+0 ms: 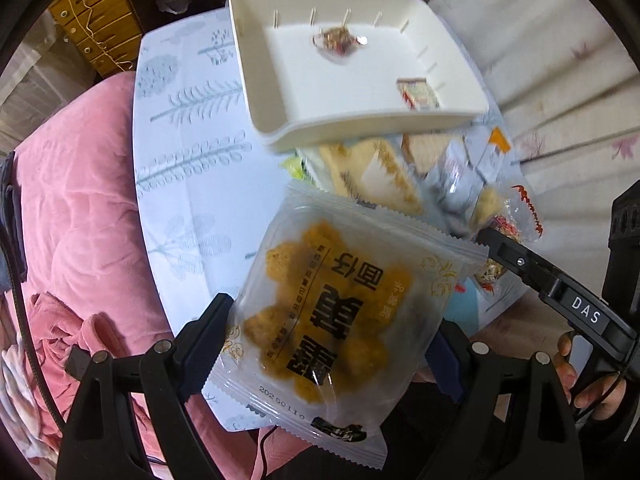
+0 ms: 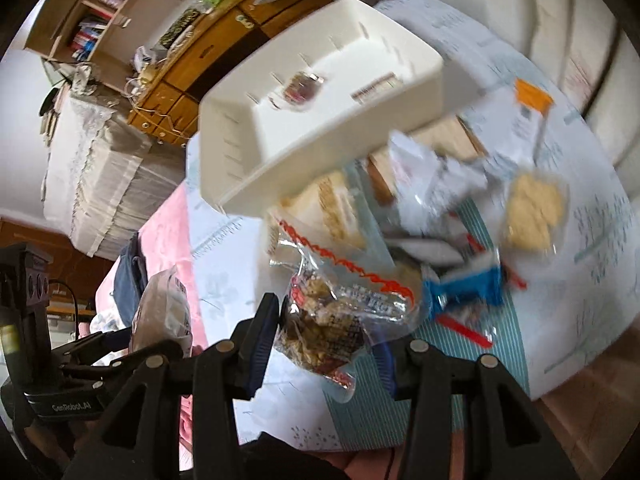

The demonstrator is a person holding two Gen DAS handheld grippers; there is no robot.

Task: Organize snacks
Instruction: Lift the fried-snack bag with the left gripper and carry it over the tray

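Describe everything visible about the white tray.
The white tray is a shallow, rounded-corner rectangular bin, seemingly matte plastic, with thin slots along its inner walls. It sits on the patterned tablecloth behind the snack pile, its near edge apparently resting on the packets. Inside lie two small wrapped snacks: one near the middle, one by the wall. Neither gripper touches it.

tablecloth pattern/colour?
The tablecloth is white with pale grey-blue leaf and tree prints, clearest in the left wrist view.

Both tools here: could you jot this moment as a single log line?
left tool: shut on bread packet | right tool: shut on nut snack bag | white tray: two small snacks inside | snack pile: on table
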